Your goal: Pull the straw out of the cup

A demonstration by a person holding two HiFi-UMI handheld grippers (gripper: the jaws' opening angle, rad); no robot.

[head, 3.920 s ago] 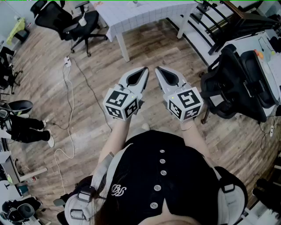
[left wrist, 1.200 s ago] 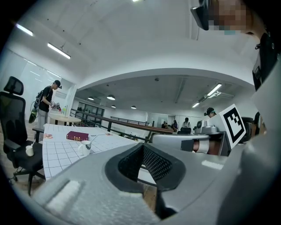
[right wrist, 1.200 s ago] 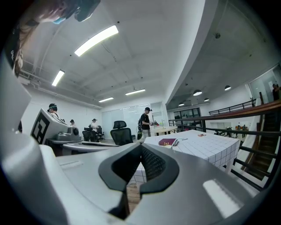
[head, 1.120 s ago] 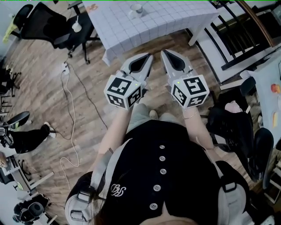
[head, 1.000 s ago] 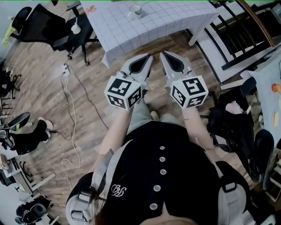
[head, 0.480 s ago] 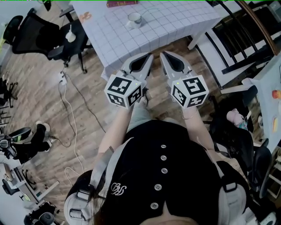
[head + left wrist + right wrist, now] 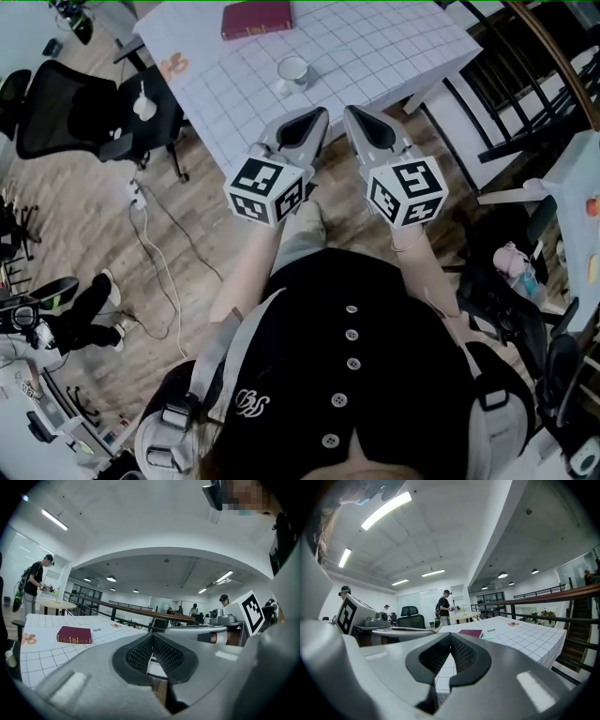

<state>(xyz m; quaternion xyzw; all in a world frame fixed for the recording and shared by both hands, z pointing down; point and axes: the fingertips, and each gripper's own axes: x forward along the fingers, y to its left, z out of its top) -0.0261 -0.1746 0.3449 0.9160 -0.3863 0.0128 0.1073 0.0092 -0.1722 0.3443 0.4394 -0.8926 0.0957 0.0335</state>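
A white cup (image 7: 293, 70) stands on the table with the white grid cloth (image 7: 394, 47), near its front edge. The straw is too thin for me to make out. My left gripper (image 7: 322, 113) and right gripper (image 7: 349, 111) are side by side at chest height, pointing at the table, their tips just short of its front edge and below the cup. Both are shut with nothing between the jaws. In the left gripper view the jaw tips (image 7: 152, 637) meet over the cloth. The right gripper view shows the same closed tips (image 7: 450, 637). The cup is hidden in both gripper views.
A dark red book (image 7: 255, 17) lies at the far side of the table. A black office chair (image 7: 84, 117) stands left of it, with a white cable (image 7: 164, 253) on the wooden floor. Dark railings and chairs (image 7: 511, 84) stand to the right. People stand far off.
The person has walked towards the table: it and the cup have slid lower and nearer in the head view. Both grippers have kept side by side and shut.
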